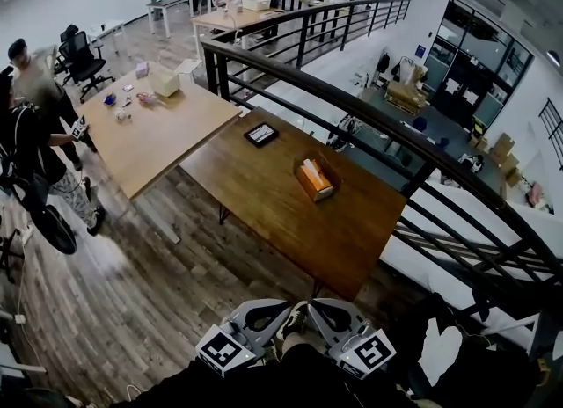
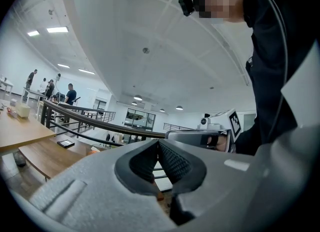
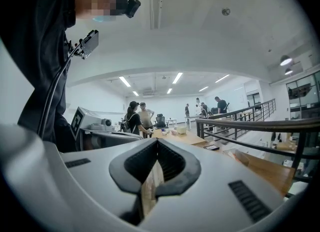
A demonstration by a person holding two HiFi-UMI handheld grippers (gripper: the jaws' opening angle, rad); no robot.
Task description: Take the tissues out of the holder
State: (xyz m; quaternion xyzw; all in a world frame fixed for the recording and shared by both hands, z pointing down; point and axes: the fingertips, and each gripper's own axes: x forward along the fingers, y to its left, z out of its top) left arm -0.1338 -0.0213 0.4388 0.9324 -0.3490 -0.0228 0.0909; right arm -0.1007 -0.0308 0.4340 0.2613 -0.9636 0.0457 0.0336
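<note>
The wooden tissue holder (image 1: 314, 179), with a white tissue sticking out of its top, stands on the dark brown table (image 1: 290, 222), towards its right side. Both grippers are far from it, held close to my body at the bottom of the head view. My left gripper (image 1: 260, 316) and right gripper (image 1: 332, 316) sit side by side, and both tilt upward. In the left gripper view the left gripper (image 2: 158, 143) is shut with nothing between its ribbed pads. The right gripper (image 3: 157, 143) is likewise shut and empty. The holder (image 3: 238, 156) shows small beyond the right jaws.
A black tablet (image 1: 260, 134) lies at the table's far end. A dark metal railing (image 1: 369, 116) runs behind and to the right of the table. A lighter table (image 1: 158, 129) with small items stands to the left, with people (image 1: 35, 125) beside it on the wooden floor.
</note>
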